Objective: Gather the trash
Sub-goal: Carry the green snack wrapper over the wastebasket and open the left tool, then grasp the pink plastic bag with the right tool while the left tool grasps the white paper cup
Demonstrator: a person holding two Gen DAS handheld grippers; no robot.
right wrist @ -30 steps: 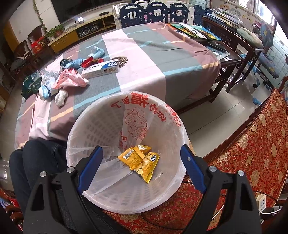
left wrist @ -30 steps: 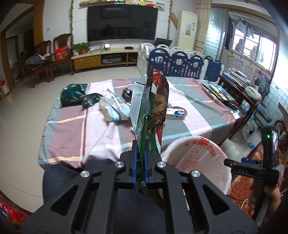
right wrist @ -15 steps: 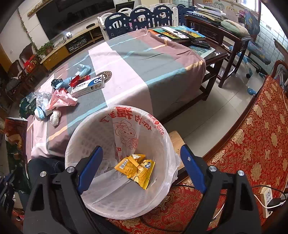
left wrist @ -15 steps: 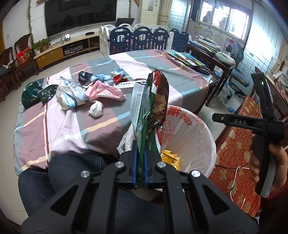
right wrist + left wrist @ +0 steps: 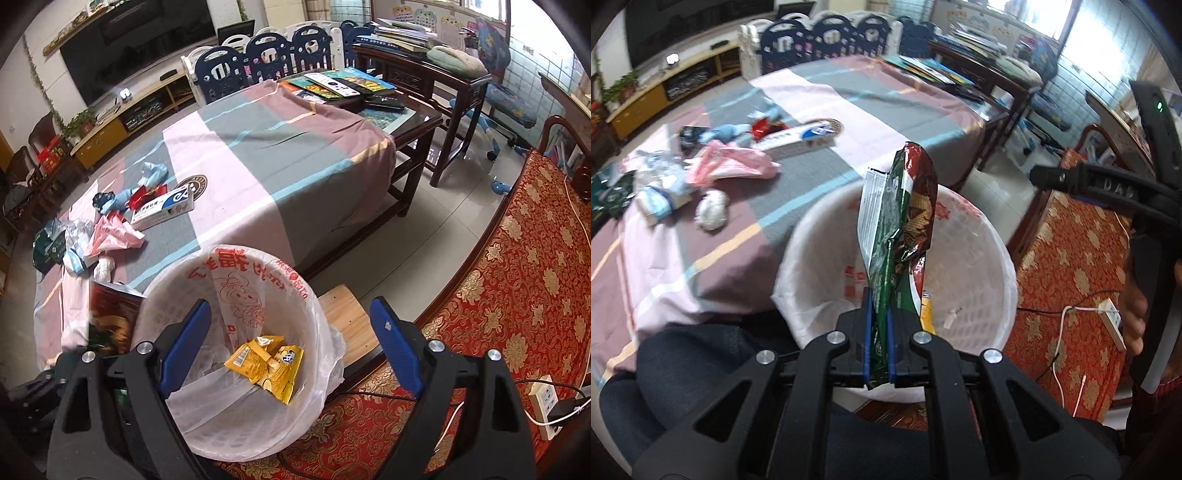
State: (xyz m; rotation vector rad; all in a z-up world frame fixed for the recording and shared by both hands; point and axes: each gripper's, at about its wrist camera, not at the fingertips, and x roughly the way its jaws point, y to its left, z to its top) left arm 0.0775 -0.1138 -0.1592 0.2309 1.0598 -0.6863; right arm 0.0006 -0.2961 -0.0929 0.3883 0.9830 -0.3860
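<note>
My left gripper (image 5: 878, 347) is shut on a green and red snack bag (image 5: 899, 229) and holds it upright over the near rim of the white lined trash bin (image 5: 982, 229). The bag also shows at the bin's left edge in the right wrist view (image 5: 110, 314). My right gripper (image 5: 291, 343) is open and empty above the bin (image 5: 295, 288), which holds yellow wrappers (image 5: 269, 362). More trash lies on the striped tablecloth: a pink bag (image 5: 735, 166), a white-blue box (image 5: 798, 138), a crumpled white wad (image 5: 711, 214) and blue wrappers (image 5: 151, 173).
The table (image 5: 280, 155) stands beyond the bin, with books and remotes (image 5: 343, 85) at its far end. A red patterned sofa (image 5: 517, 280) with a power strip (image 5: 543, 402) is on the right. A wooden stool (image 5: 347, 317) sits beside the bin.
My left gripper has swung right with the snack bag, from over the table to over the bin. The right gripper has risen and pulled back a little, still open.
</note>
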